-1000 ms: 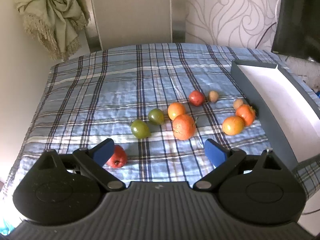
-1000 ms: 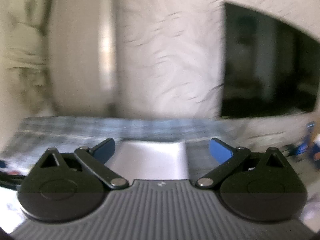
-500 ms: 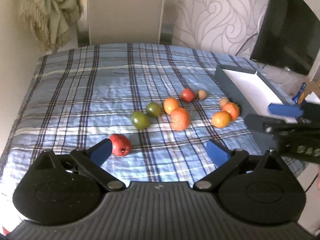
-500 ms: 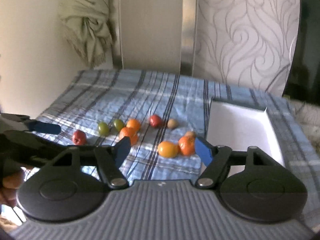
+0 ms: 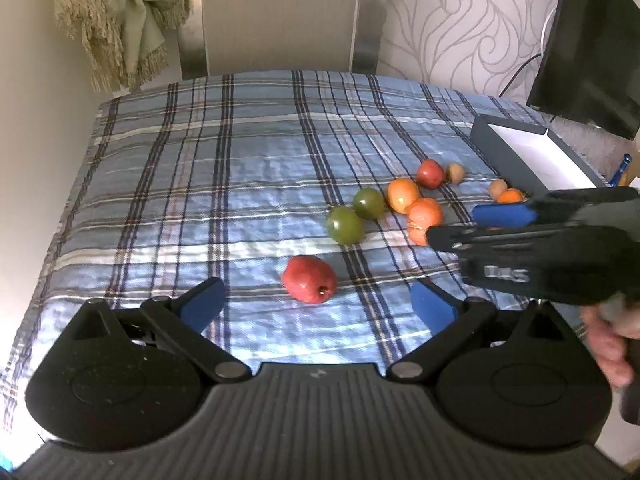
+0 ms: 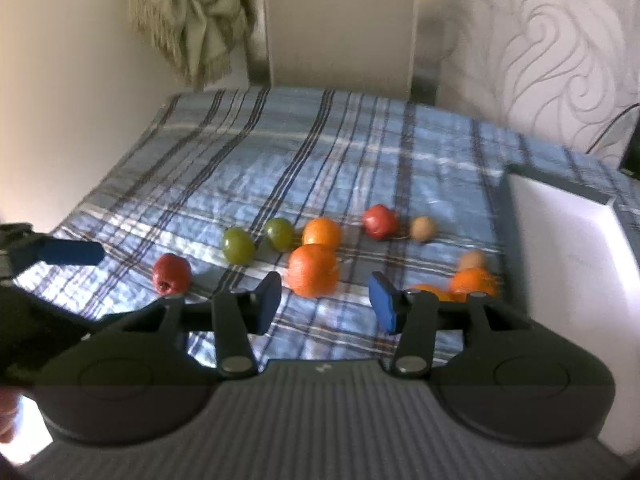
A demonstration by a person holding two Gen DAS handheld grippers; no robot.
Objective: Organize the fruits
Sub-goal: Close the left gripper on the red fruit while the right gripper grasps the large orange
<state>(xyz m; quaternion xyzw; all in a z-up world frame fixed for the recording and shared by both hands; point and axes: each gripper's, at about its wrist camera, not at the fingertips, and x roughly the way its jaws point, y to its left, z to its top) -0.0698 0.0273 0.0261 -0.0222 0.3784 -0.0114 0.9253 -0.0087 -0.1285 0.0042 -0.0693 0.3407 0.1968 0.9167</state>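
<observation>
While hovering over the plaid cloth [image 5: 248,184], shows the left tool [image 5: 318,300] with jaws spread wide and nothing between them, aimed down at the lone red fruit [image 5: 309,279] that lies just ahead of its fingertips, apart from the other fruit. Shows also the right tool [image 6: 324,298], jaws narrowed to a middling gap after just closing, with nothing between them, pointed at the large orange [image 6: 313,270] just beyond the blue pads and not touching it.

Places the remaining fruit in a loose band across the cloth: two green fruits [image 5: 345,225] side by side, a second orange [image 5: 403,195] close behind the large one, a smaller red fruit [image 5: 430,173] beside a small brown one [image 5: 455,172], and more orange and brown pieces near the wall of the grey box [image 5: 504,156]. Reveals no fruit on the part of the box's white floor that is in view.

Reads, by judgement, as the approach before a first pick, with no fruit yet gathered in the part of the box that shows. Calls next for lowering one tool until its pads straddle the widest part of the chosen fruit, and for a gap wider than that fruit; looks too narrow on the right for the large orange. Warrants care with round fruit on soft cloth, likely to roll if nudged, and with the neighbouring orange close behind
</observation>
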